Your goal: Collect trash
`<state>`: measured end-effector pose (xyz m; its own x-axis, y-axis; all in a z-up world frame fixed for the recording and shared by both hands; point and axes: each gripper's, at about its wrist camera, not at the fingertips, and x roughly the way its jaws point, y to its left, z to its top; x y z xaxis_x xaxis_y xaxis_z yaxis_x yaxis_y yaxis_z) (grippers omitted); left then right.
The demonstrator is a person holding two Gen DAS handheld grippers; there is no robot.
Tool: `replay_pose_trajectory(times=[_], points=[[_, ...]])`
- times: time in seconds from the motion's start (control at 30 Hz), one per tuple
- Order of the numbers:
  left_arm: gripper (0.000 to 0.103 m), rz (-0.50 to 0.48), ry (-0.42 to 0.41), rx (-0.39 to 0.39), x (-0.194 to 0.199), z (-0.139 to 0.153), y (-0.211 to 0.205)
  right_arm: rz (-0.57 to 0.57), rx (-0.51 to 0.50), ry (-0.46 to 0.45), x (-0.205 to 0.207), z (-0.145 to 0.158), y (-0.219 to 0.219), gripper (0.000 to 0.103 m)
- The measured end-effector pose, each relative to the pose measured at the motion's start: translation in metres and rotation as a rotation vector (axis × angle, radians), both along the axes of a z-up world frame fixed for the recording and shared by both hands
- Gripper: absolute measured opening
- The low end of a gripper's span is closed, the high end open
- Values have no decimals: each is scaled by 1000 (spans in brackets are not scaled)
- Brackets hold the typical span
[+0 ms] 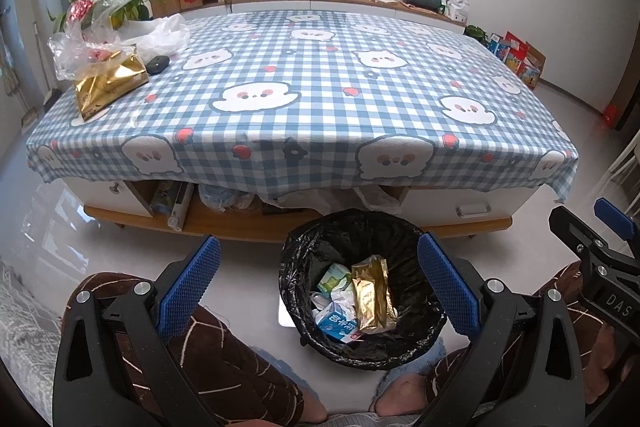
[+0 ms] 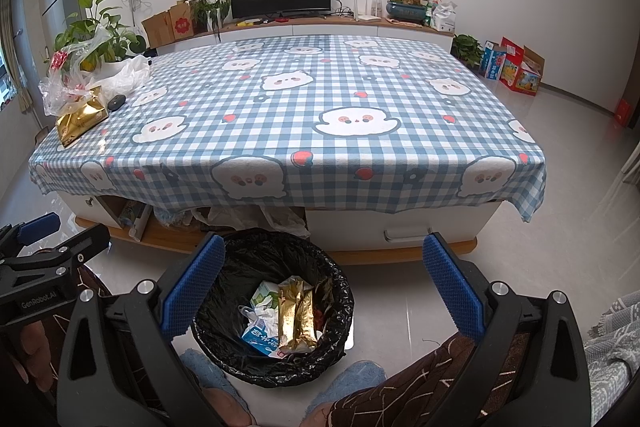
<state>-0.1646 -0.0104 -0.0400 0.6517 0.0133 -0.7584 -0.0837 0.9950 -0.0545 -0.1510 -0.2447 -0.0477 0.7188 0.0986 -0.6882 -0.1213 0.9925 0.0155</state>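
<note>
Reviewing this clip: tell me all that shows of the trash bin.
The trash bin is round, lined with a crinkled glossy black bag folded over its rim, so the bin's own wall is hidden. It stands upright on the pale floor in front of the table, between the person's feet. It is partly filled: a gold wrapper lies on top of blue-and-white cartons and crumpled white scraps. Neither gripper touches it.

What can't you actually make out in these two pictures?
- Trash bin bottom: buried under cartons and gold wrapper, both views.
- Clear plastic bags contents: crumpled, glary, both views.
- Shelf under table: hidden behind the overhanging tablecloth.
- Carton print: too small.
</note>
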Motion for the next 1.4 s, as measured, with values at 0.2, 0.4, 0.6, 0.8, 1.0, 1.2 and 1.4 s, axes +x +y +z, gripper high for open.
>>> replay_pose_trajectory(times=[0.2,0.4,0.6,0.8,1.0,1.2,1.4], points=[[97,-4,-3,-3,0,1,-2,1,-1,0,0,0,0,95],[97,-10,-3,-4,0,1,-5,0,0,1,0,0,0,95],[97,-16,-2,-2,1,0,-7,1,-1,1,0,0,0,95],[97,-17,-2,-2,1,0,-7,1,0,1,0,0,1,95],[97,-16,-2,-3,1,0,-7,0,-1,1,0,0,1,95],[97,-17,-2,-1,1,1,-6,1,-1,0,0,0,0,95],[97,-17,-2,0,1,1,-6,1,0,1,0,0,1,95]])
